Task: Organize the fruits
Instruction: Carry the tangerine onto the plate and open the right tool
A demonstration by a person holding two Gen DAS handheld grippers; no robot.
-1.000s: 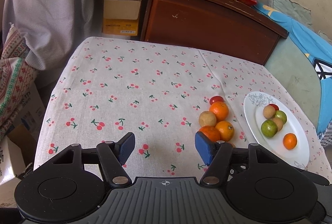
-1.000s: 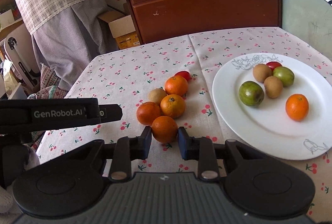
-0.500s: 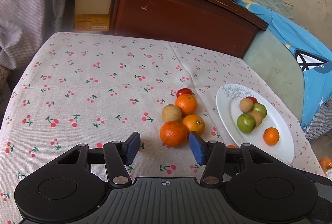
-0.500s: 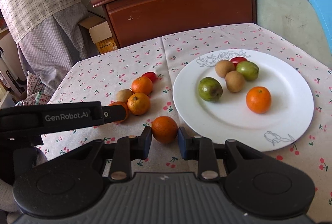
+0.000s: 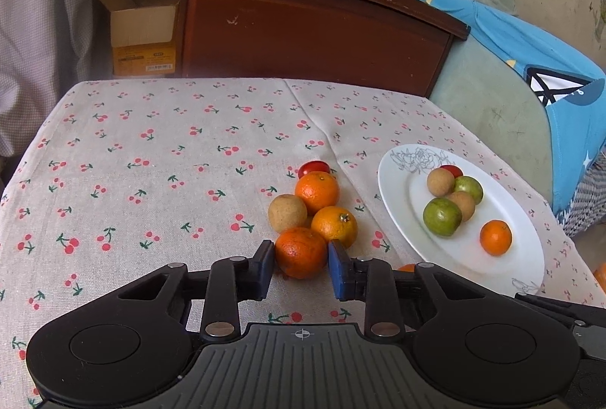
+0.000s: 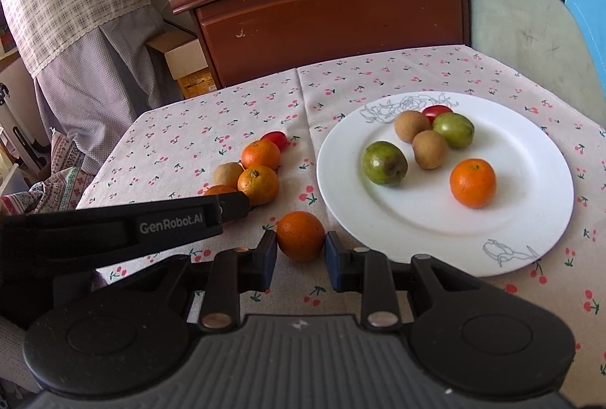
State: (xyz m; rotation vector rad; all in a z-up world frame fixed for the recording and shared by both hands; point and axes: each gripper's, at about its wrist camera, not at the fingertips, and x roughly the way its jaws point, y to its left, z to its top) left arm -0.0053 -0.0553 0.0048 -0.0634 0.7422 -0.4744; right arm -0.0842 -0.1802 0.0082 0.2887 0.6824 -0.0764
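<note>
My right tongs (image 6: 300,251) were clamped on an orange (image 6: 300,235), both pads pressed against its sides, holding it just short of the near-left rim of the white plate (image 6: 530,219). Beyond those tongs and to their right, the plate carried an orange (image 6: 472,182), two green fruits (image 6: 384,163), two brown ones (image 6: 430,149) and a red tomato (image 6: 436,110) at the far side.

My left tongs (image 5: 301,268) sat around a darker orange (image 5: 301,252) on the tabletop (image 5: 151,162), the blue pads flanking it closely. I could not tell whether they were actually gripping it or only touching. Just past that orange lay the rest of the cluster: another orange (image 5: 334,225) touching it on the right, a brown fruit (image 5: 287,213) to the left, a third orange (image 5: 316,192) behind those, and a small tomato (image 5: 313,167) at the far end. From the right wrist view, the left tool's black body (image 6: 113,231) crossed in front of that cluster, to the left of my right tongs.
</note>
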